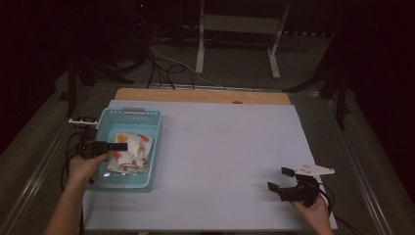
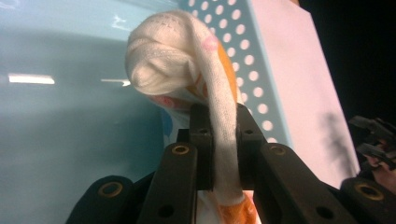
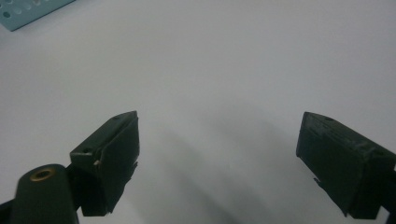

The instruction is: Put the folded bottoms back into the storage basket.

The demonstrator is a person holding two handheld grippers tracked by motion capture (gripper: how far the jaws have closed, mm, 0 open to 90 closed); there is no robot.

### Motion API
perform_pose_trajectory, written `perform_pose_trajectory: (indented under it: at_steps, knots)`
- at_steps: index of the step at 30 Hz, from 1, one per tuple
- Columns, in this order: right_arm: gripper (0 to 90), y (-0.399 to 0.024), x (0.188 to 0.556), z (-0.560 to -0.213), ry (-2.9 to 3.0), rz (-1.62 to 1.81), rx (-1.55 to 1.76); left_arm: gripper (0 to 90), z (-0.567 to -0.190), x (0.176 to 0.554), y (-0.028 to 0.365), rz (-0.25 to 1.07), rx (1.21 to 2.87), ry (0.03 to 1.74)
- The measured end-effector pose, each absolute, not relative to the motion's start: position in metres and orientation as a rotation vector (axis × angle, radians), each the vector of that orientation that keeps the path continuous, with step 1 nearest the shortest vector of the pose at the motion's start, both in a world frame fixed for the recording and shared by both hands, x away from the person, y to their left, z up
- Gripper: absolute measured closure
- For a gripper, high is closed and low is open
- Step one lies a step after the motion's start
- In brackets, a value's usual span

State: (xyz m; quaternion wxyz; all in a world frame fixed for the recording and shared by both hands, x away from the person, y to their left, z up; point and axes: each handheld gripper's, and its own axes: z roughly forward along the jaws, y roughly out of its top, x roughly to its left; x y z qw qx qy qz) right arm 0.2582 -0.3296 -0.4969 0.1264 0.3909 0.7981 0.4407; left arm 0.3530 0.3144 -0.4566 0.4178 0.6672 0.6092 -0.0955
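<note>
Work in hand: handling of a white knitted cloth with orange and pink print [image 1: 131,151], which lies in the light-blue perforated plastic basket [image 1: 149,128] at the left side of the pale grey desk [image 1: 225,156].

Left gripper [image 1: 119,146]: held over the basket, reaching in from its left wall. In the left gripper view its fingers [image 2: 201,140] are pressed onto a narrow fold of the cloth [image 2: 219,116], which runs up between them and bunches into a rounded wad beyond the tips. The pinch looks firm; the fold fills the gap between the pads.

Right gripper [image 1: 281,178]: at the near right part of the desk, well apart from the basket. Its fingers [image 3: 112,154] are spread wide with bare desk surface between them; they hold nothing and touch nothing.

Position of the cloth: in the high view most of it sits inside the basket, near the middle of the floor. Whether the bunched part rests on the basket floor or hangs just above it cannot be told.

Assessment of progress: the cloth is at the basket and gripped. Judging by this, either a placing is almost finished, with release and withdrawal of the left gripper outstanding, or a removal has only begun, with the lift and the carry to the desk outstanding. The pictures do not settle which. No other item lies on the desk, and the right gripper has no part yet.
</note>
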Motion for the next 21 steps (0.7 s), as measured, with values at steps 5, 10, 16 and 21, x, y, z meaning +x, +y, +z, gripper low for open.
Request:
perform_pose_trajectory:
  at_steps: [5, 10, 16, 21]
  knots:
    - [13.4, -0.329, 0.258, -0.497, 2.331, 1.281, 1.134, 82.3, -0.459, 0.358, 0.316, -0.19, 1.703, 1.571]
    - [13.4, -0.327, 0.259, -0.498, 2.338, 1.278, 1.13, 81.9, -0.462, 0.363, 0.314, -0.146, 1.76, 1.592]
    - [13.4, -0.326, 0.259, -0.498, 2.341, 1.278, 1.134, 78.9, -0.461, 0.364, 0.313, -0.088, 1.809, 1.615]
    - [13.5, -0.326, 0.259, -0.499, 2.346, 1.283, 1.128, 69.5, -0.46, 0.362, 0.316, -0.034, 1.85, 1.643]
